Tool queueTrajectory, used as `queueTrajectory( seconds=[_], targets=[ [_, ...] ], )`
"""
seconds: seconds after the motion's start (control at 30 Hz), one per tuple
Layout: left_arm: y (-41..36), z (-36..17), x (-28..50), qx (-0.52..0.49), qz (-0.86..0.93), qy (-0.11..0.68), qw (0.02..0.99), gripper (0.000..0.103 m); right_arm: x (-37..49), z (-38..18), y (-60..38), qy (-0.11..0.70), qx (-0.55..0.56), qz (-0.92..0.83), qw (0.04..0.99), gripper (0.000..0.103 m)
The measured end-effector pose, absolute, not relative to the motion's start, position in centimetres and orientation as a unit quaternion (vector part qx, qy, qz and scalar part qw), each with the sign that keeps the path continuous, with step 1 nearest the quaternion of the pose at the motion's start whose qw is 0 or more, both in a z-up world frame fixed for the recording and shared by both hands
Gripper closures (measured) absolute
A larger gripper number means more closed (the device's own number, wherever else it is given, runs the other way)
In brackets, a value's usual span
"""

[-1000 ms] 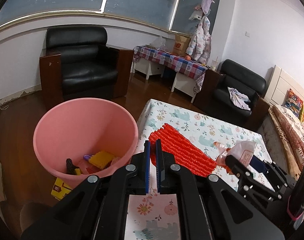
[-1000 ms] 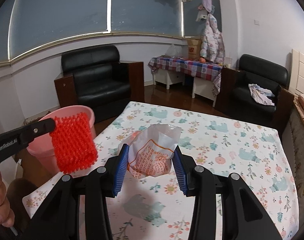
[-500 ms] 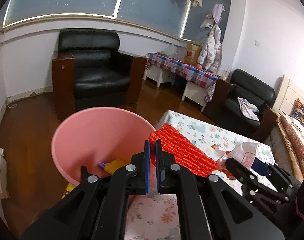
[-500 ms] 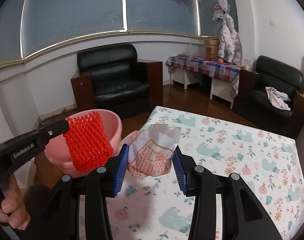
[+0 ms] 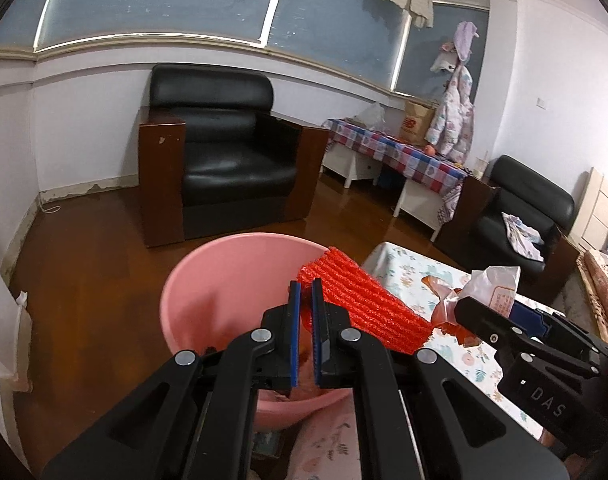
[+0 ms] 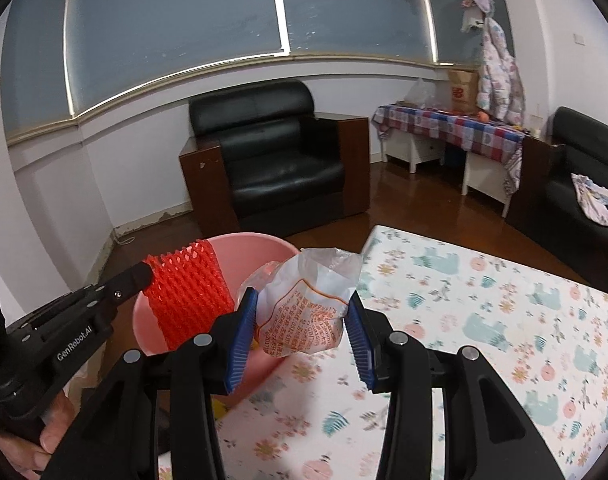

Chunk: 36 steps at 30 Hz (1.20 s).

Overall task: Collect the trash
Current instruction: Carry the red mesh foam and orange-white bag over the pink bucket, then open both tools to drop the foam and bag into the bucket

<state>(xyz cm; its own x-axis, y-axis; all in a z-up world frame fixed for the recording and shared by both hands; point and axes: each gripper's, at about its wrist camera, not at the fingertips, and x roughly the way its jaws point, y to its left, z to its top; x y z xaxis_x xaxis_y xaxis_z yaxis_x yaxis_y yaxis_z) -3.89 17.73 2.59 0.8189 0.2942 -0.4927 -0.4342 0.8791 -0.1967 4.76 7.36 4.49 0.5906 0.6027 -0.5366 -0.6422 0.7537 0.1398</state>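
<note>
The left gripper (image 5: 306, 320) has its two blue pads almost together, clamped on one corner of a red foam net (image 5: 360, 300). From that pinch the net stretches out ahead of the claw and to its right, its long axis slanting down toward the right gripper (image 5: 500, 320), its ribs running along that same line. In the right wrist view the same net (image 6: 188, 292) hangs from the tip of the left gripper (image 6: 142, 280) as a flat mesh panel, long axis close to upright, lower end drooping in front of the pink bucket (image 6: 264, 246). The bucket (image 5: 208, 280) sits directly below and ahead of the left claw, on the wooden floor, with its mouth open upward; what lies inside is mostly hidden by the claw. The right gripper (image 6: 302, 330) holds a crumpled plastic bag (image 6: 308, 300) between its blue pads, which stand well apart with the bag filling the gap; the bag's twisted top points up and away from the claw and its printed side faces the camera. That claw hangs over the near left corner of the table with a floral cloth (image 6: 504, 312), just right of the bucket's rim. Beyond both claws stands a black armchair (image 6: 272, 152).
</note>
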Motion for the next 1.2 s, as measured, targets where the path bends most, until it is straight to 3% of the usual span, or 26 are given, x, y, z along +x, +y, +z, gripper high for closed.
queueTrajectory(
  seconds=[1.2],
  targets=[
    [23.5,-1.4,-1.2,-0.179,0.237,0.268,0.917,0.095,10.2,-1.0,18.3,0.363,-0.064,0.401,0.839,0.059]
  ],
)
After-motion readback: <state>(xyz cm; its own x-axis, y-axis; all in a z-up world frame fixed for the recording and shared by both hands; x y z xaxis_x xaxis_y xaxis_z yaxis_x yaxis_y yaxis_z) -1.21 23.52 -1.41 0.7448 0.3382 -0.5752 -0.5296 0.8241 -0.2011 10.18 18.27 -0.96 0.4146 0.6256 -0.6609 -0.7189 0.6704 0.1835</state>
